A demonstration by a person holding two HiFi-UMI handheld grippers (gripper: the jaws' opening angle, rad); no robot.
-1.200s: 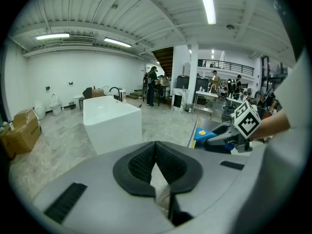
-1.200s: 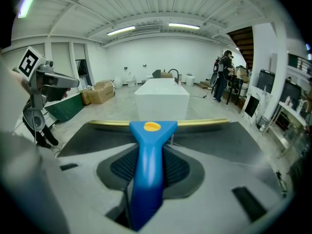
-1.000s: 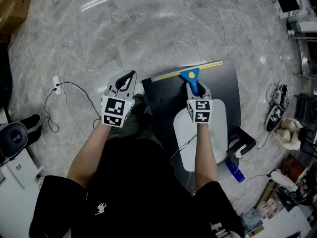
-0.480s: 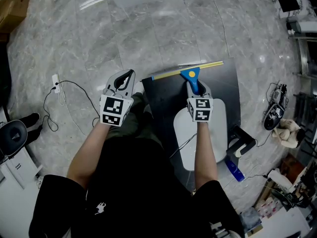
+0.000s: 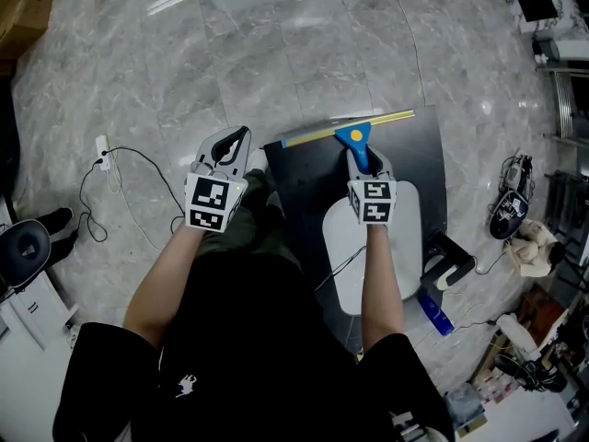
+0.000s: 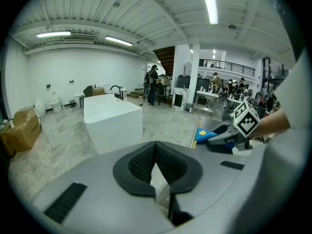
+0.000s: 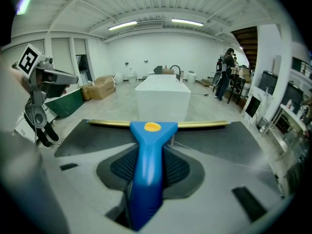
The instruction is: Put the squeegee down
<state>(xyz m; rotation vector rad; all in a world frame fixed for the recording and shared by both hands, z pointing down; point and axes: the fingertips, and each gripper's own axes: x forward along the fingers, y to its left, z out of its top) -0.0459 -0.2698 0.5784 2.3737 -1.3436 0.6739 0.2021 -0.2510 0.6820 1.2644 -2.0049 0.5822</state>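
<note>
Close to the person | right gripper (image 5: 365, 167): jaws clamped on blue handle of squeegee (image 5: 353, 137) | left gripper (image 5: 231, 145): jaws pressed together, nothing between | squeegee blade along far edge of dark panel (image 5: 419, 159) | beyond: white tub (image 7: 163, 97)

No legible words, numbers or brand names anywhere. Only black-and-white square code patterns, without letters, on the left marker cube (image 5: 213, 207) of the left tongs (image 5: 236, 140) and on the right marker cube (image 5: 373, 203) of the right tongs (image 5: 360, 158). Small white emblem (image 5: 187, 387) on the black shirt (image 5: 258, 339), too small to read. Nothing decipherable on the cardboard box (image 5: 26, 12) in the head view's top left corner.
</note>
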